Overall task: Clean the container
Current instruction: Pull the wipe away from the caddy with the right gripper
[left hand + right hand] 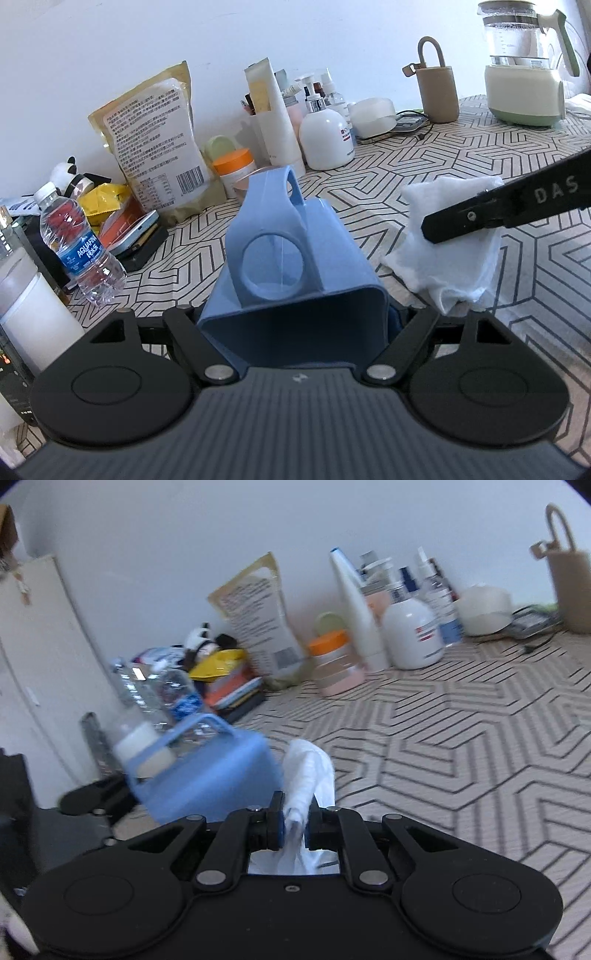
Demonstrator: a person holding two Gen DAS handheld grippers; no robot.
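Left gripper (295, 325) apparently clamps one blue container (291, 258); right gripper (295, 829) pinches one white cloth (308, 771).

The left gripper (295, 317) is matte black: two round lobes with faint raised circles, angled link bars, silver pivot pins, and a ribbed dark grey centre panel bearing a small pale logo. The right gripper (295, 821) has the same black lobes, links and silver pins, plus one small screw on its centre deck. Its fingers (275, 825) carry what look like blue pads, though blur makes that uncertain. One finger reads "DAS" in grey letters.
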